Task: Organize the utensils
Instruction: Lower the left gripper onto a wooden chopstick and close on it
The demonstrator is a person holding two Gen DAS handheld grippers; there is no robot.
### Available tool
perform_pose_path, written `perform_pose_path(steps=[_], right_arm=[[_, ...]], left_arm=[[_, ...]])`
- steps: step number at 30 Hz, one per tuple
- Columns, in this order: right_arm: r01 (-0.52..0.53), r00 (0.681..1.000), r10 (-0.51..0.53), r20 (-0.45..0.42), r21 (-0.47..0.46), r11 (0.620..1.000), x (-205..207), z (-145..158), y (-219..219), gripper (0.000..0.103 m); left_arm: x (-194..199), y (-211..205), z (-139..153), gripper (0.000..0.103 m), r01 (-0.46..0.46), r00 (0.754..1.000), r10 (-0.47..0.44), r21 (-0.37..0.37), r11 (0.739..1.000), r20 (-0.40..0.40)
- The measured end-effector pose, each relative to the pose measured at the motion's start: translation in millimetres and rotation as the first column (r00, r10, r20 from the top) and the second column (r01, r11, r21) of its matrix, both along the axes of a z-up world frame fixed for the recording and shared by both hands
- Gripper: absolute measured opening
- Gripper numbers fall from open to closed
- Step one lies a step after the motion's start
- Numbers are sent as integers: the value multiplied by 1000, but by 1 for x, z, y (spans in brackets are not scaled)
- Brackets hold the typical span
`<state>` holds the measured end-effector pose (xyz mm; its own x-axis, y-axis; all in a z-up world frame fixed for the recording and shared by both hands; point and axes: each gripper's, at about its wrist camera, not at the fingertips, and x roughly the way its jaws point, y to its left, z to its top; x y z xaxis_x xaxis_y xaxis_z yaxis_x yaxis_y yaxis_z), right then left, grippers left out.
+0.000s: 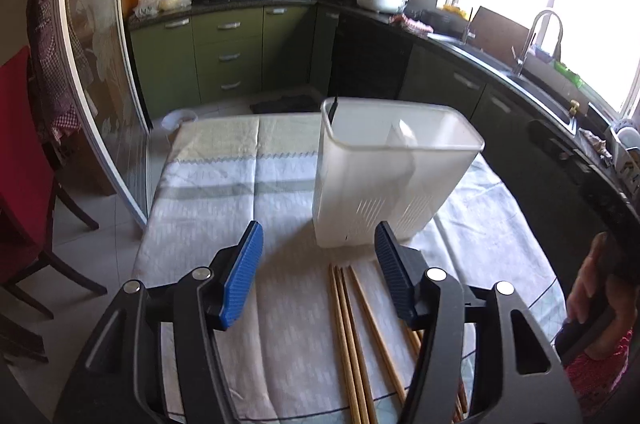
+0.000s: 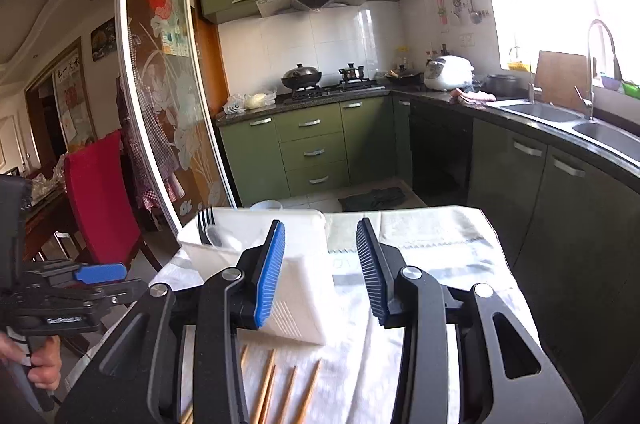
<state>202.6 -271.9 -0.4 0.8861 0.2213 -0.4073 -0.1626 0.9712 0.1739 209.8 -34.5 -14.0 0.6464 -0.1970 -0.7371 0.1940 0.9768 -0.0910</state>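
A translucent white utensil holder (image 1: 394,176) stands upright on the cloth-covered table (image 1: 224,184). It holds a black fork (image 2: 205,226) and a white spoon (image 1: 404,140). Several wooden chopsticks (image 1: 352,336) lie on the cloth in front of the holder, between and under my left gripper's fingers. My left gripper (image 1: 318,260) is open and empty above them. My right gripper (image 2: 320,260) is open and empty, just right of the holder (image 2: 288,276), with chopstick tips (image 2: 280,388) below it. The left gripper also shows at the left edge of the right wrist view (image 2: 96,274).
A red chair (image 2: 100,196) stands left of the table beside a glass sliding door (image 2: 160,104). Green kitchen cabinets (image 2: 312,148), a stove with a wok (image 2: 301,76), a rice cooker (image 2: 448,72) and a sink with a tap (image 2: 592,112) lie beyond.
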Motion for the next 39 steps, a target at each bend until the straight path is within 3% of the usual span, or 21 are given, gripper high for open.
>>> perform_pose_path(steps=[2,6,10,13,18,28,31,34,38,39], right_arm=[[22,998,-21,-62,12,1000,-16,-13,-16,37],[58,978,-44,-202,67,996,-39,-44,-54,37],[94,951,-53,-306,121,988,-56,-69,-86,37],[116,941,-69,-330,125,985,-70,-80,-102,37],[126,930,-69,-361,138,982,-75,-91,-113,37],[37,914,4,-407,93,995,-50,-84,-71,37],[-9,895,45,-443,82,997,-39,-87,-56,37],[-65,869,83,-487,53,996,-27,-90,-35,37],[-119,837,92,-540,-14,993,-9,-100,-5,37],[-128,827,96,-554,-19,992,-4,-104,1,37]], left_arm=[[9,-3,-24,56,-10,992,16,41,999,-126],[23,-7,-77,53,-8,936,40,94,996,-349],[27,-13,-110,41,8,894,57,143,990,-445],[30,-13,-115,38,1,882,65,140,990,-468],[27,-16,-110,38,4,884,55,126,992,-463],[24,-32,-110,38,42,880,38,157,987,-473],[21,-36,-113,39,46,875,40,166,985,-482],[23,-37,-116,31,50,875,46,184,982,-481],[33,-27,-119,9,53,872,43,182,982,-487],[35,-25,-120,9,52,872,44,181,982,-487]])
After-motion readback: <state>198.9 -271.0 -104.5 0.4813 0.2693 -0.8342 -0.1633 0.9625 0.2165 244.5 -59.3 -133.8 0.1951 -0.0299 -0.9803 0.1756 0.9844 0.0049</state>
